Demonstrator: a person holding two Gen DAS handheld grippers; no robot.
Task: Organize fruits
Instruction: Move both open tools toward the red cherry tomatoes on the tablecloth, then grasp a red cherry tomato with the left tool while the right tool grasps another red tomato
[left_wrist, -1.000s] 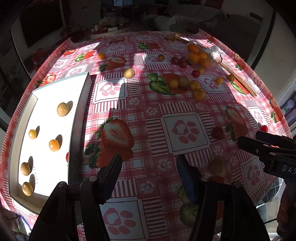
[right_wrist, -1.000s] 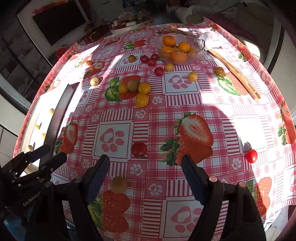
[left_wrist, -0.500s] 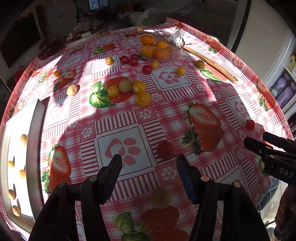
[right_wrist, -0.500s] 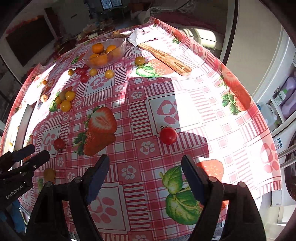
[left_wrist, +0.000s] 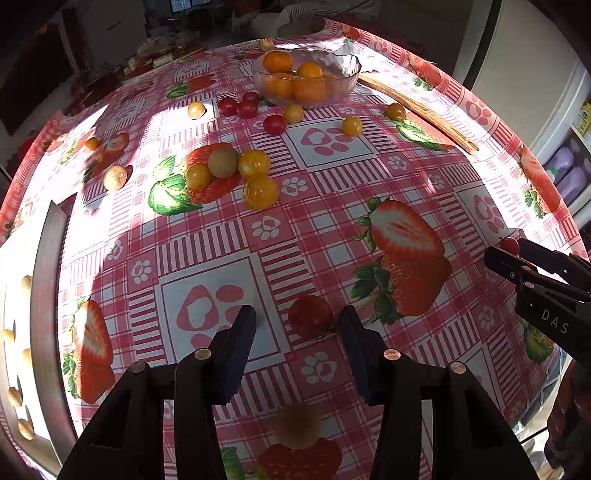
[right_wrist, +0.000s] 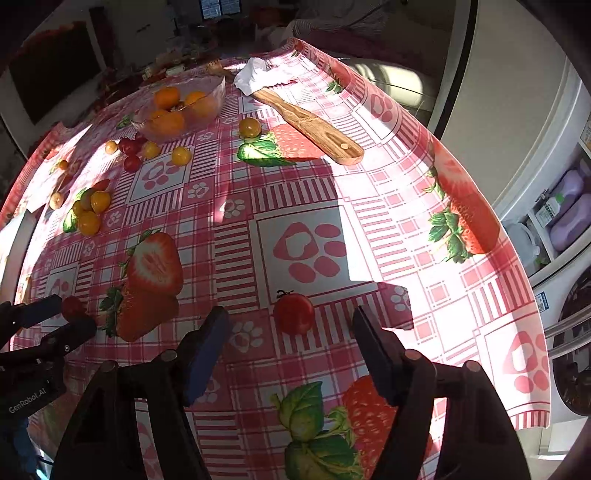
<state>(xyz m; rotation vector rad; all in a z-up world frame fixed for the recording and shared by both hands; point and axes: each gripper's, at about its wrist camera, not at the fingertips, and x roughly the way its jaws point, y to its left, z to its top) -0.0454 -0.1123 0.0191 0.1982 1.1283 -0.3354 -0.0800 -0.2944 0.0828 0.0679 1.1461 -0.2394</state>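
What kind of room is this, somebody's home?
Probably a home dining or kitchen area: a strawberry-print tablecloth, a glass bowl of oranges, a wooden spatula, and shelves with purple bottles at the right.

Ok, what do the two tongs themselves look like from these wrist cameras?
Both are black plastic two-finger clamps with blue pads and copper-coloured rivets. The left tongs carry white "GenRobot.AI" lettering, the right tongs white letters "DAS". No sleeves or cables are visible.

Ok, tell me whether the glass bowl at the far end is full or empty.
Partly full. The glass bowl holds several oranges heaped toward one side, and its other side shows bare glass. More small fruits lie loose on the tablecloth outside it.
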